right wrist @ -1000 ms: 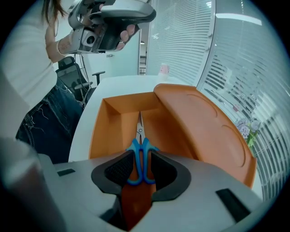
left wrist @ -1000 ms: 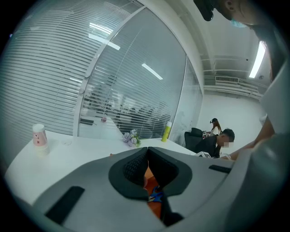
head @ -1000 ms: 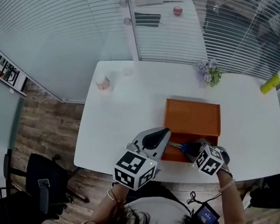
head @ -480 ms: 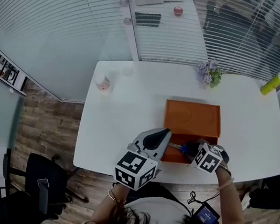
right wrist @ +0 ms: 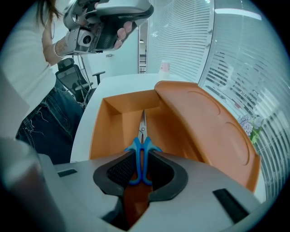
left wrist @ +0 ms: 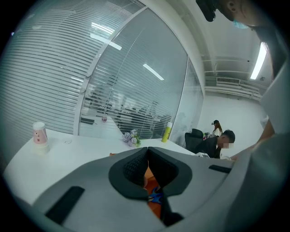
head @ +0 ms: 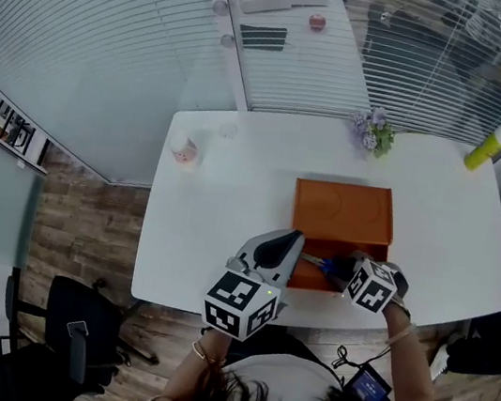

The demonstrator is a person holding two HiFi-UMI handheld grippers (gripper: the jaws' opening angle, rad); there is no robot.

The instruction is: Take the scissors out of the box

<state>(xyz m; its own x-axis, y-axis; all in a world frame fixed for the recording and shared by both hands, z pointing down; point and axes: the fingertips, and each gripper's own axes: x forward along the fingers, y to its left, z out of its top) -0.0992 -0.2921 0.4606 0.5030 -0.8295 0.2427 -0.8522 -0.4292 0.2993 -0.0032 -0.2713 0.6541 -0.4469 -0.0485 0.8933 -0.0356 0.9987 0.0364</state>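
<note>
The orange box point(head: 304, 275) stands open at the near edge of the white tabletop point(head: 219, 218), a little right of its middle, with its lid point(head: 344, 212) swung up and back toward the far edge. Inside, the scissors point(right wrist: 142, 132) lie flat on the floor of the box, along its length. Their blades are shut and point away from the right tongs' camera, and the blue handles are nearest to it.

The right tongs point(right wrist: 142, 155) point steeply down into the box at its near end. Their jaws have just been closing, with the scissors' handles between them. The dark ribbed pads point(right wrist: 121, 171) seem to press on both handle loops, though the contact on the right side is hard to make out. The scissors are not lifted.

The left tongs point(left wrist: 147, 149) are held nearly level above the near edge, just left of the box. Their jaws are closed tip to tip, with nothing between them.

Elsewhere on the tabletop, a small pink cup point(head: 183, 147) stands near the far left corner. A bunch of flowers point(head: 374, 130) is at the far edge, and a yellow-green bottle point(head: 488, 147) is by the far right corner.
</note>
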